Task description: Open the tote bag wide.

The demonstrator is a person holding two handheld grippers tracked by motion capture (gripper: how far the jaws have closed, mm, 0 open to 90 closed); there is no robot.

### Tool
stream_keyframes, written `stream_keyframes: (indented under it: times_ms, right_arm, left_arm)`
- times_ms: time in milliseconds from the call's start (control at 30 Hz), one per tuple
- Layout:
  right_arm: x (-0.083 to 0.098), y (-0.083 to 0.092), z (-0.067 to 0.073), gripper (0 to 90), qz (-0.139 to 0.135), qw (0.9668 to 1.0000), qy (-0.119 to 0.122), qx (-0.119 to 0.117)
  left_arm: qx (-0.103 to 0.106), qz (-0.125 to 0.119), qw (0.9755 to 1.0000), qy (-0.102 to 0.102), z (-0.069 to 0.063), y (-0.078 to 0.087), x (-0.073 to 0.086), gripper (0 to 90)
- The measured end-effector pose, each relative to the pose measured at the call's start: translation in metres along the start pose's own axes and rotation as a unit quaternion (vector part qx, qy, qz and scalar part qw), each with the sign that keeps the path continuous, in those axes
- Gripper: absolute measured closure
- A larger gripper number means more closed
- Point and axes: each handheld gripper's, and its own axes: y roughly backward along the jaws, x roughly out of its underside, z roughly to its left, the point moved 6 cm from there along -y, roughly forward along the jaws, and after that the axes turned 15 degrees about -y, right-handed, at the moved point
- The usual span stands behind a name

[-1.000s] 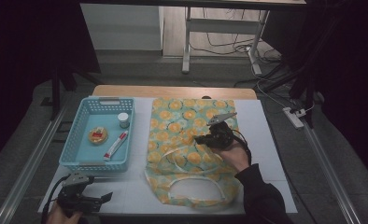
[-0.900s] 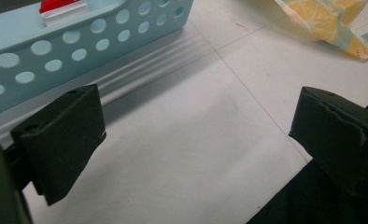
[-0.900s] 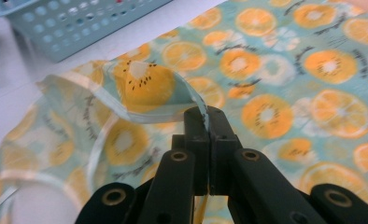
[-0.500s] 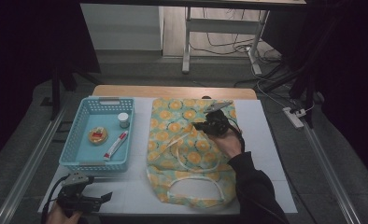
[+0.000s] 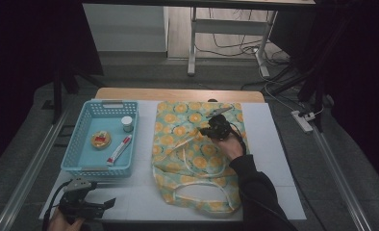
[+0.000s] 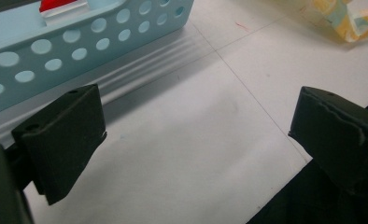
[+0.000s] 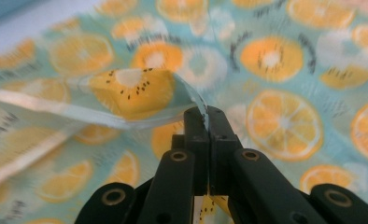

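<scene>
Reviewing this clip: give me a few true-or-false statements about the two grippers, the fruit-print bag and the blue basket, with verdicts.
1. The right gripper is shut on a fold of the fruit-print bag. True.
2. The left gripper holds the red-and-white tube. False: its jaws stand open over bare white table, and the tube lies in the blue basket.
3. The basket sits on the left side of the bag in the high view. True.
4. The bag hangs clear of the table. False: it lies spread on it, one fold raised.
5. The small white-capped jar stands on the bag. False: it is in the basket.
</scene>
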Motion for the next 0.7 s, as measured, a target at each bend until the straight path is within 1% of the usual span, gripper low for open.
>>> stream_keyframes:
  times_ms: [67, 167, 267, 333, 433, 467, 500, 633, 700]
  right_arm:
    - [0.005, -0.006, -0.002, 88.0, 0.010, 0.9999, -0.001, 0.004]
    - [0.010, -0.011, -0.004, 84.8, 0.023, 0.9997, -0.001, 0.009]
    - [0.009, -0.011, -0.005, 78.8, 0.019, 0.9997, -0.005, 0.013]
    - [0.005, -0.005, -0.005, 71.6, 0.003, 0.9999, -0.004, 0.013]
    - [-0.003, 0.007, -0.002, 63.7, -0.023, 0.9996, -0.010, 0.014]
    - [-0.007, 0.014, -0.002, 58.6, -0.032, 0.9992, -0.006, 0.020]
    - [-0.007, 0.014, -0.002, 58.6, -0.032, 0.9992, -0.006, 0.020]
    - [-0.006, 0.022, 0.003, 46.7, -0.027, 0.9995, -0.007, 0.016]
    - [-0.004, 0.027, 0.007, 40.7, -0.029, 0.9995, -0.002, 0.013]
  left_arm:
    - [0.000, 0.000, 1.0000, -0.001, 0.000, 0.000, 0.000, 3.8]
    - [0.000, 0.000, 1.0000, -0.001, 0.000, 0.000, 0.000, 3.9]
    - [0.000, -0.001, 1.0000, -0.001, 0.000, 0.000, 0.000, 3.9]
    - [0.000, -0.001, 1.0000, -0.001, 0.000, 0.000, 0.000, 3.9]
    - [0.000, -0.001, 1.0000, -0.001, 0.000, 0.000, 0.000, 3.9]
    - [0.000, -0.001, 1.0000, -0.001, 0.000, 0.000, 0.000, 3.9]
    - [-0.001, -0.001, 1.0000, -0.001, 0.000, 0.000, 0.000, 3.9]
    - [-0.001, -0.001, 1.0000, -0.001, 0.000, 0.000, 0.000, 3.9]
    - [-0.001, -0.001, 1.0000, 0.000, 0.000, 0.000, 0.000, 4.0]
